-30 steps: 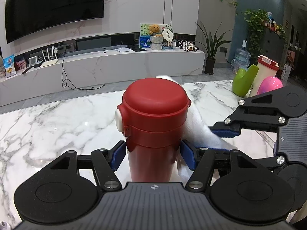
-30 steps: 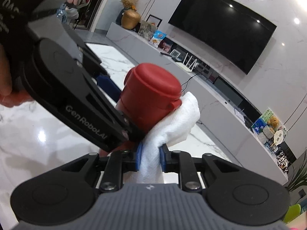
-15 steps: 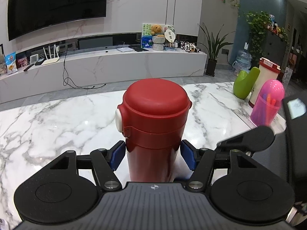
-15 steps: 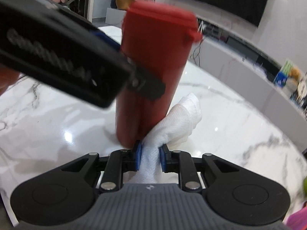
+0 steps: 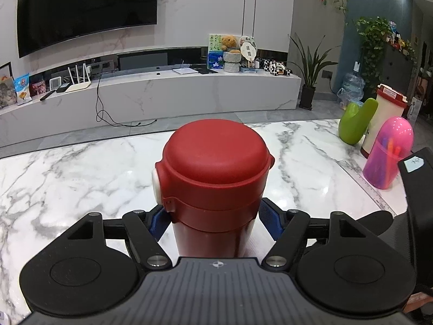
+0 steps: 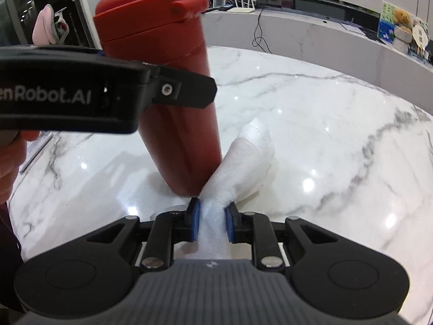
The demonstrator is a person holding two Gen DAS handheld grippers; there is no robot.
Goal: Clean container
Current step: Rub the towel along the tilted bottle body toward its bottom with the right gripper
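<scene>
The pink cup (image 5: pixel 387 157) near the marble table's (image 5: pixel 81 178) edge holds coloured sticks. The red flask (image 5: pixel 213 178), lid shut, stands on that table, clamped by the left gripper (image 5: pixel 213 223). Beside the flask's base, the right gripper (image 6: pixel 211 223) pinches a white cloth (image 6: pixel 240 162) touching it.

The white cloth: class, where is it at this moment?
In the right wrist view, the white cloth is pinched in the right gripper, against the red bottle near its base.
</scene>
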